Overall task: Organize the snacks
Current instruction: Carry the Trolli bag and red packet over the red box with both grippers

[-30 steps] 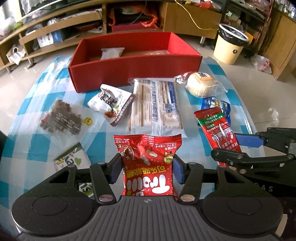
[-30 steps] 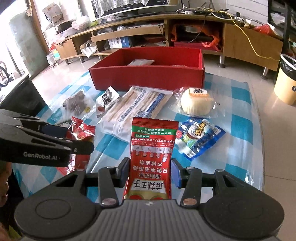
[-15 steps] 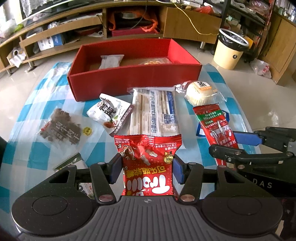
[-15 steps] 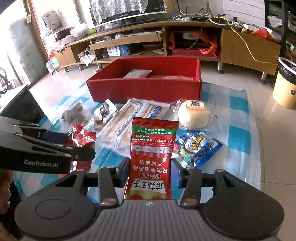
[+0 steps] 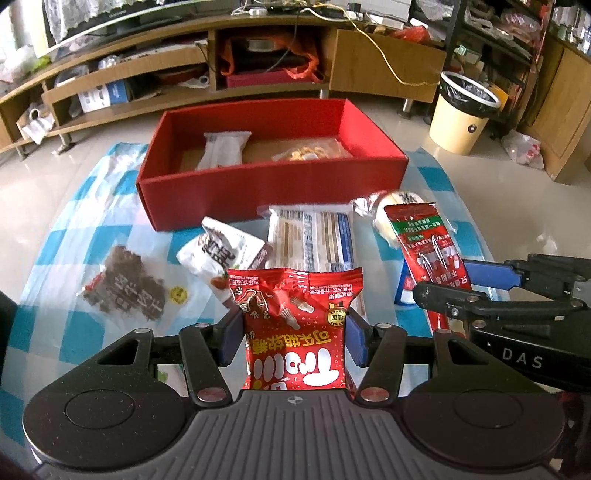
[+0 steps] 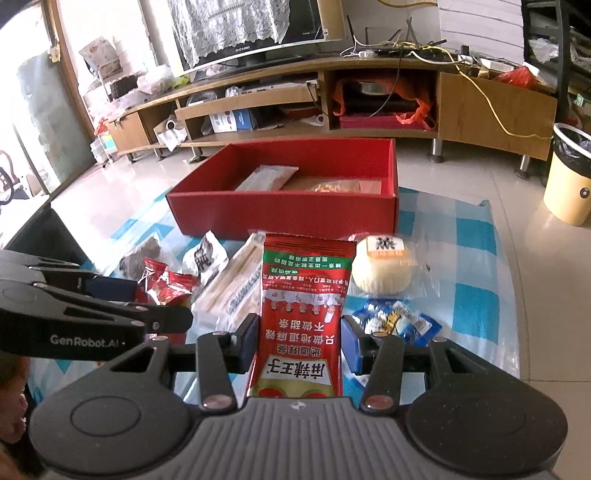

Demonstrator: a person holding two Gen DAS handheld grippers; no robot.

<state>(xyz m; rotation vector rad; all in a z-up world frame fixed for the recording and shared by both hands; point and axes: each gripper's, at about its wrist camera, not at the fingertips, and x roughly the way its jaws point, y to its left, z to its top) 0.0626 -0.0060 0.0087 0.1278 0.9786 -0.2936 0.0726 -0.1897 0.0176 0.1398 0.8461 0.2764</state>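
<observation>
While the left gripper [image 5: 294,330] clamps a red candy bag [image 5: 295,332] above the checked cloth [image 5: 55,258], the right gripper [image 6: 299,341] pinches a tall red-and-green packet [image 6: 301,314]; beyond the loose snacks sits the red box [image 5: 273,184].

Glossy pale tile floor [image 6: 461,173] all around, lots of daylight bouncing off it. Long low wooden TV cabinet [image 6: 495,107] along the back wall, shelves crammed with clutter, a TV [image 6: 258,26] under a lace cover, and a cream trash bin [image 5: 463,110] off right.
</observation>
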